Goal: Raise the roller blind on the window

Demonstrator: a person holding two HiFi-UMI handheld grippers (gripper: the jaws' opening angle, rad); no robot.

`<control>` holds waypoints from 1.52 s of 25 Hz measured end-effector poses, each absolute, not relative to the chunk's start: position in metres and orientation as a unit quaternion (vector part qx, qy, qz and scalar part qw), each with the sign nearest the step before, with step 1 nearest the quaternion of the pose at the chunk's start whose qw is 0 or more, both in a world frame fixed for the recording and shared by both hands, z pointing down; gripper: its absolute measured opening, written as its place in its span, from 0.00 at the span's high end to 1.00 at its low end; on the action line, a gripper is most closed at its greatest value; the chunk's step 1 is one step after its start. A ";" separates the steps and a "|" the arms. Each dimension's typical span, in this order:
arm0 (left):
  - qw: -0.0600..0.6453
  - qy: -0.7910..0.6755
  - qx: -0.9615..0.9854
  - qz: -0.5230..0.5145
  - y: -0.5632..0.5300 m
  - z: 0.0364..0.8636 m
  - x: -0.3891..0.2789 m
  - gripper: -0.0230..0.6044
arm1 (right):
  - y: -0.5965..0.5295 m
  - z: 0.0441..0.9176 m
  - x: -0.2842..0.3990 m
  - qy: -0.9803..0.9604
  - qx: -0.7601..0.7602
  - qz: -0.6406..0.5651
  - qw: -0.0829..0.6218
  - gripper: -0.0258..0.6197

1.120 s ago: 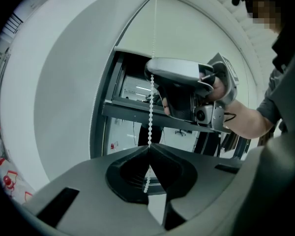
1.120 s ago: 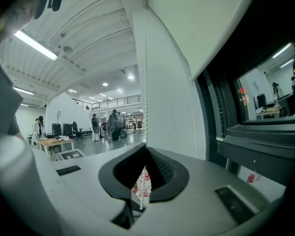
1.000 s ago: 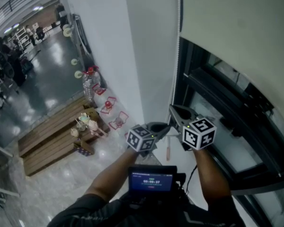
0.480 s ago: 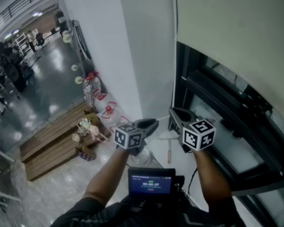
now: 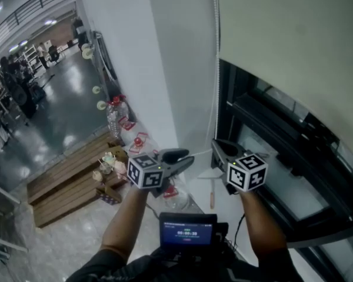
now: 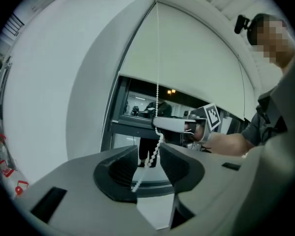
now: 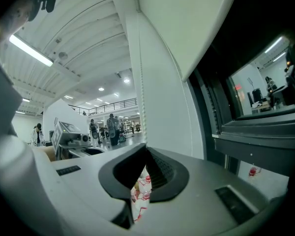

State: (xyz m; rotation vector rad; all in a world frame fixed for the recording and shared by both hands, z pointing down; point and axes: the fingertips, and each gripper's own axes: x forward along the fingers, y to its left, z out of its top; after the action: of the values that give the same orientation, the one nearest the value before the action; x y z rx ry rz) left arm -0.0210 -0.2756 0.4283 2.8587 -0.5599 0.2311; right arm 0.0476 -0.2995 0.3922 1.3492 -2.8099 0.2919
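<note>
The cream roller blind (image 5: pixel 294 34) covers the upper part of the dark-framed window (image 5: pixel 282 145). Its white bead chain (image 5: pixel 214 69) hangs along the window's left edge. My right gripper (image 5: pixel 215 144) is shut on the chain; in the right gripper view the bead chain (image 7: pixel 142 97) rises straight from the closed right gripper (image 7: pixel 145 154). My left gripper (image 5: pixel 185 156) is to the left of it, its jaws opening. In the left gripper view the bead chain (image 6: pixel 157 102) hangs loose between the left gripper's (image 6: pixel 148 156) spread pads, and the right gripper (image 6: pixel 172 124) pinches it further up.
A white wall (image 5: pixel 165 69) borders the window on the left. Below my grippers lies the white sill (image 5: pixel 229 201) with a wooden-handled tool (image 5: pixel 212 195). Far below are a wooden pallet (image 5: pixel 70 178), a water bottle (image 5: pixel 115 115) and people at the far left.
My left gripper has opened and drawn left and slightly down, away from the right gripper. The right gripper has stayed shut on the chain in nearly the same place.
</note>
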 end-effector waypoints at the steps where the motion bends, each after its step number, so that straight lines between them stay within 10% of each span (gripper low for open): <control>1: 0.106 -0.187 0.973 0.080 -0.274 0.426 -0.021 0.74 | -0.299 0.392 0.048 -0.898 0.431 0.093 0.005 0.96; 30: 0.022 -0.171 0.985 0.004 -0.297 0.278 0.058 0.73 | -0.291 0.393 0.044 -0.900 0.426 0.091 0.006 0.96; 38: 0.007 -0.197 0.980 0.007 -0.310 0.280 0.066 0.95 | -0.291 0.391 0.045 -0.900 0.426 0.093 0.003 0.96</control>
State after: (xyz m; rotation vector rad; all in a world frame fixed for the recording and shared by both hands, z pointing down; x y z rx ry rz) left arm 0.0656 -0.3101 0.2799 3.0655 -0.6155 0.0209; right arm 0.0446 -0.2905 0.3909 1.3366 -2.8220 0.2903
